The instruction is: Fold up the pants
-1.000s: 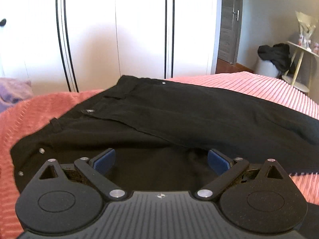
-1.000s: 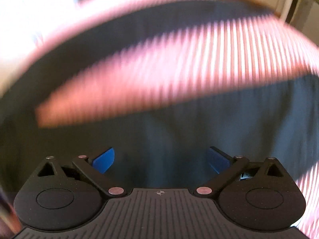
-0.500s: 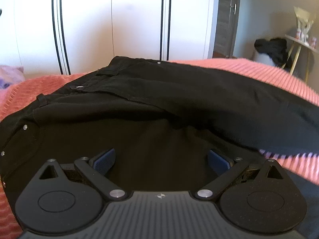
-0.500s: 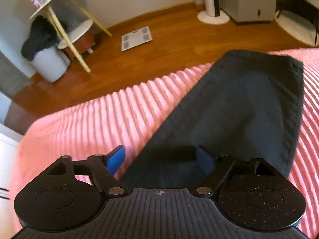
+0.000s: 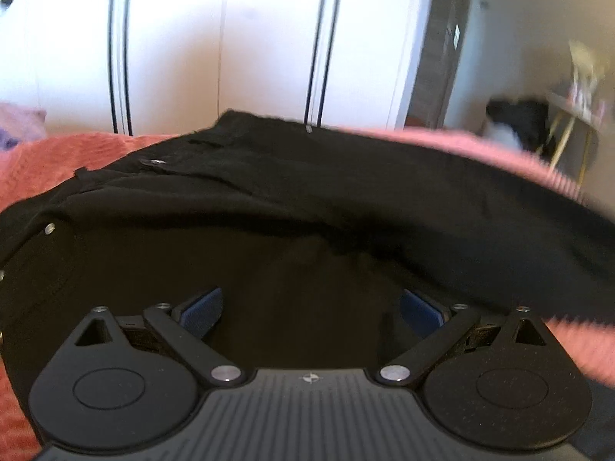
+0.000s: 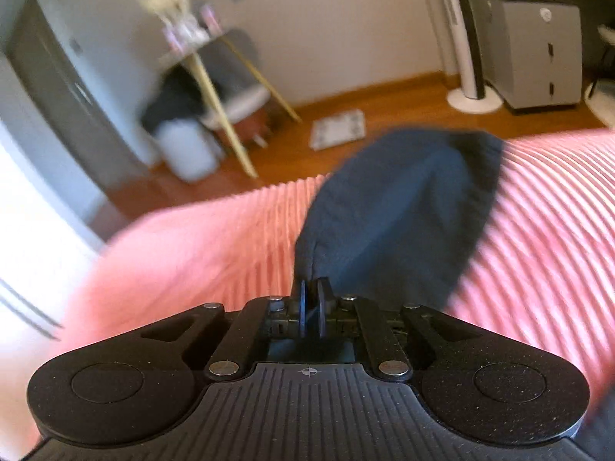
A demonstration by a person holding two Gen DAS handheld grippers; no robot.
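Black pants [image 5: 307, 192] lie spread on a pink ribbed bedspread [image 5: 57, 161], the waistband with its metal button at the upper left. My left gripper [image 5: 311, 303] hovers low over the seat of the pants, open, its blue pads [image 5: 201, 307] wide apart with only flat cloth below them. In the right wrist view one pant leg [image 6: 403, 199] runs away across the bedspread [image 6: 192, 249] to its hem near the bed's far edge. My right gripper [image 6: 311, 292] is closing, its fingers pinched on the leg's left edge, and the cloth rises in a ridge to them.
White wardrobe doors [image 5: 230, 38] and a dark door [image 5: 442, 38] stand behind the bed. Beyond the bed's edge are a wooden floor, a small side table [image 6: 200, 50], a white basket with dark clothes [image 6: 184, 146], a bathroom scale [image 6: 338, 128], a tower fan [image 6: 469, 57] and a grey cabinet [image 6: 538, 50].
My right gripper went from wide open to pinched on the pant leg's edge, and its view swung quickly. My left gripper sank a little closer over the pants and stays open.
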